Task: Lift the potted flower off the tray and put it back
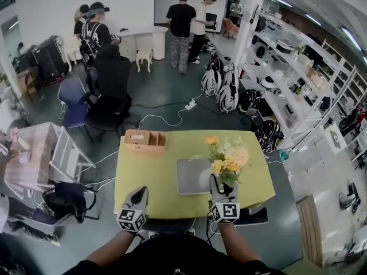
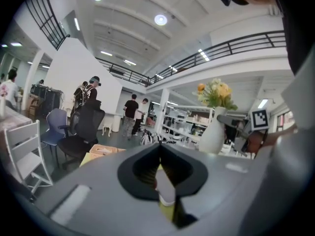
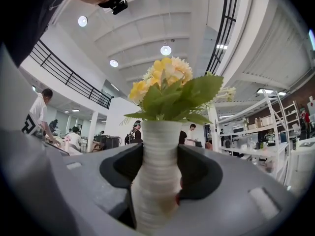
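Note:
The potted flower (image 1: 229, 160) is a bunch of yellow and cream blooms in a ribbed white vase (image 3: 156, 176). My right gripper (image 1: 221, 184) is shut on the vase's narrow waist, with a jaw on each side. In the head view the vase stands over the right edge of the grey tray (image 1: 189, 177) on the green table (image 1: 155, 176). Whether its base touches the tray is hidden. The left gripper view shows the flower (image 2: 214, 94) and vase to the right. My left gripper (image 1: 138, 194) stays at the table's front edge, jaws shut with nothing held.
A wooden box (image 1: 145, 140) sits at the table's back left corner. Behind the table are a black office chair (image 1: 112, 90), cables and a power strip (image 1: 190, 104). White shelving (image 1: 298, 79) runs along the right. Several people stand at the back.

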Demonstrator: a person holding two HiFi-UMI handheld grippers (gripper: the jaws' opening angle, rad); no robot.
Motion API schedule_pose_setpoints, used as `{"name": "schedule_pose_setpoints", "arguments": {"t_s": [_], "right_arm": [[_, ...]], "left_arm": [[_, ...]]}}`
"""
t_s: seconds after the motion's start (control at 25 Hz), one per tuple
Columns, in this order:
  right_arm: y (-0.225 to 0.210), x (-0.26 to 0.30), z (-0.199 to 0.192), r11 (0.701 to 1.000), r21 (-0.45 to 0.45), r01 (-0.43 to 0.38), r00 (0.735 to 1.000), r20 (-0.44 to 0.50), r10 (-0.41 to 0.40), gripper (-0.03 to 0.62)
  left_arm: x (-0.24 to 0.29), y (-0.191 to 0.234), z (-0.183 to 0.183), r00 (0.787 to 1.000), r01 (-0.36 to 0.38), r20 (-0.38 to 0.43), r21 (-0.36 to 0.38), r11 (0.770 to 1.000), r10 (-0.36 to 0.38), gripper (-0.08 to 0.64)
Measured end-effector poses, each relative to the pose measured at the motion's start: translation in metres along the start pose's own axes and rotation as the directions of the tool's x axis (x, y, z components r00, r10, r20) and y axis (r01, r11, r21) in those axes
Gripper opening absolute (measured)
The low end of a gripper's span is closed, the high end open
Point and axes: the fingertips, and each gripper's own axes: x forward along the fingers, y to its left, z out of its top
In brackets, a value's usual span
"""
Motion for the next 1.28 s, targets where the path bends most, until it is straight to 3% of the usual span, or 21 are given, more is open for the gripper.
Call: {"name": "schedule_pose_setpoints", "arguments": {"t_s": [0.32, 0.56, 0.88, 1.28], "right_arm": [[-0.031, 0.036, -0.048, 0.999, 0.039, -0.002, 1.0, -0.015, 0.003, 0.221], [-0.058, 0.077, -0.109, 0.999, 0.038, -0.009, 0.999, -0.044, 0.011, 0.221], [-0.088, 0.113, -0.224, 1.0, 0.024, -0.01, 0.986, -0.163, 0.014, 0.221], [-0.105, 0.141, -0.297, 1.0, -0.005, -0.021, 0.973, -0.232, 0.019, 0.221]], "left_arm": [[0.014, -0.011, -0.013, 1.0, 0.003, -0.027, -0.003, 1.0, -0.003, 0.008], [0.033, -0.007, -0.023, 0.998, -0.014, -0.053, 0.0, 1.0, 0.014, 0.008], [0.032, -0.003, -0.067, 0.984, -0.091, -0.155, -0.02, 0.996, 0.087, 0.006], [0.035, -0.002, -0.081, 0.961, -0.17, -0.22, 0.002, 0.985, 0.167, 0.008]]}}
